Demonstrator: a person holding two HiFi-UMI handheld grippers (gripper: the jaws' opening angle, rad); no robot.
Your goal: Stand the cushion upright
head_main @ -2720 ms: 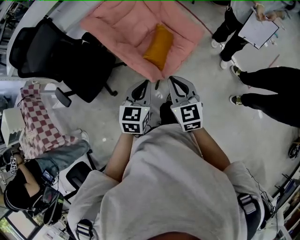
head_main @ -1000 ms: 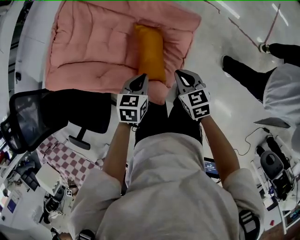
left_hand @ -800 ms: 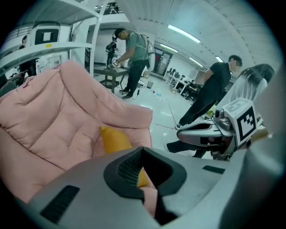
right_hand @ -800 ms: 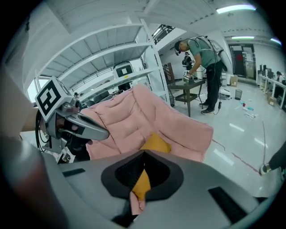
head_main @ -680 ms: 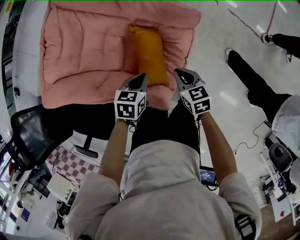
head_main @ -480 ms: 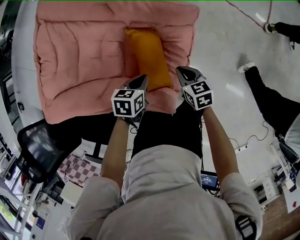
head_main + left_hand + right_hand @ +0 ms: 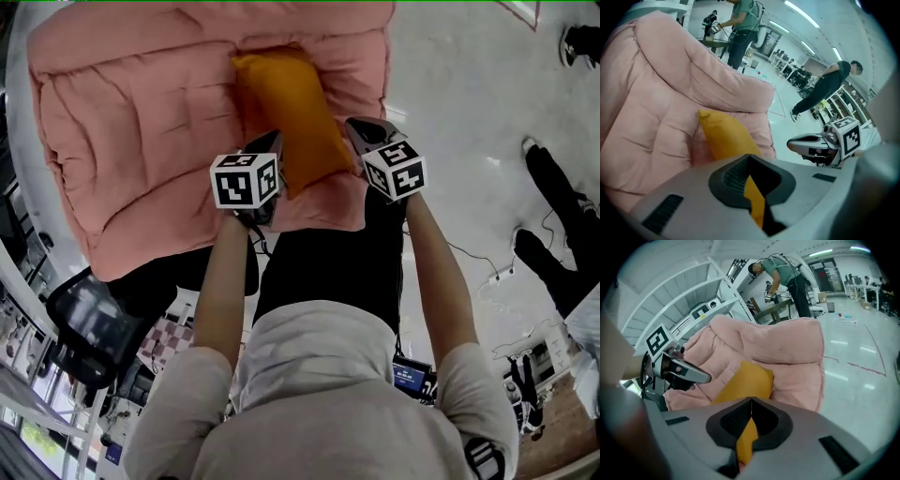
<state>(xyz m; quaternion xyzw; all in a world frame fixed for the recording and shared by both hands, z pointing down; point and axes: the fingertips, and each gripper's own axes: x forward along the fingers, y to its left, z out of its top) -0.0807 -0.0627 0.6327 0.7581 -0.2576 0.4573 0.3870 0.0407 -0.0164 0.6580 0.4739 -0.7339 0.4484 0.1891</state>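
Observation:
An orange cushion [image 7: 291,112] lies flat on the seat of a big pink padded lounger [image 7: 131,122], long side running away from me. My left gripper [image 7: 269,142] hangs by the cushion's near left edge, jaws shut and empty. My right gripper [image 7: 358,127] hangs by its near right edge, also shut with nothing in it. In the left gripper view the cushion [image 7: 723,138] shows just past the closed jaws [image 7: 750,157], with the right gripper [image 7: 808,143] to the side. In the right gripper view the cushion [image 7: 746,379] sits beyond the closed tips [image 7: 751,401]. Whether either gripper touches the cushion I cannot tell.
A black office chair [image 7: 94,314] stands at the lower left beside the lounger. A person's legs [image 7: 553,211] are on the pale floor at the right. Another person [image 7: 783,273] works at a bench behind the lounger. White shelving [image 7: 689,291] rises to the left.
Both grippers have come down and forward to the cushion's near end, one on each side. The lounger and cushion fill more of the head view. Jaws stayed shut.

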